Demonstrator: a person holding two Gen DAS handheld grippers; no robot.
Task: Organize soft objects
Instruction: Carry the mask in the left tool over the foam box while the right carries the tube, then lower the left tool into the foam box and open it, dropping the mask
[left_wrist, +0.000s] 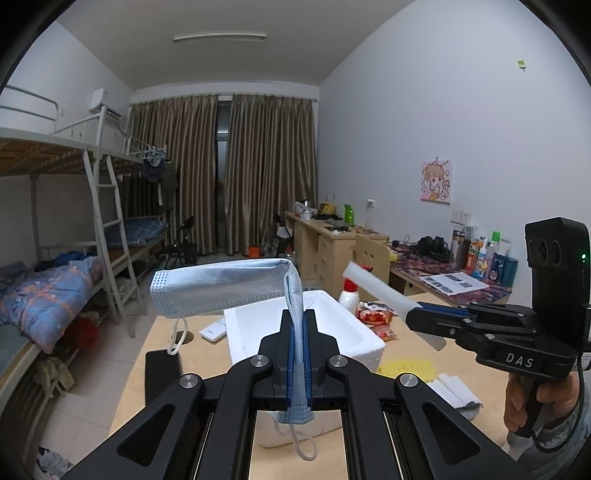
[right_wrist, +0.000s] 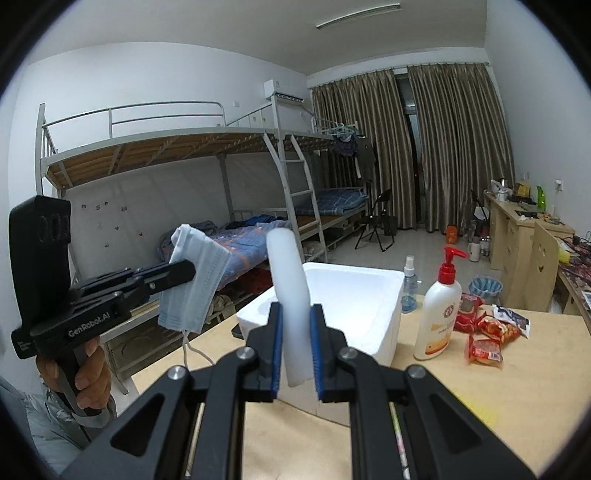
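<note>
My left gripper (left_wrist: 298, 325) is shut on a light blue face mask (left_wrist: 221, 288), which folds over to the left and hangs in the air above the white foam box (left_wrist: 354, 332). The left gripper (right_wrist: 184, 271) and the mask (right_wrist: 199, 280) also show in the right wrist view. My right gripper (right_wrist: 295, 321) is shut on a white foam strip (right_wrist: 290, 291) that stands up between its fingers, above the foam box (right_wrist: 369, 295). The right gripper (left_wrist: 417, 312) and its strip (left_wrist: 376, 288) also show in the left wrist view.
On the wooden table (right_wrist: 535, 369) are a lotion pump bottle (right_wrist: 439, 317), a small spray bottle (right_wrist: 409, 288), red snack packets (right_wrist: 487, 332), a yellow cloth (left_wrist: 406, 369), a white cloth (left_wrist: 458, 395) and a remote (left_wrist: 214, 330). Bunk beds (right_wrist: 221, 158) stand at left.
</note>
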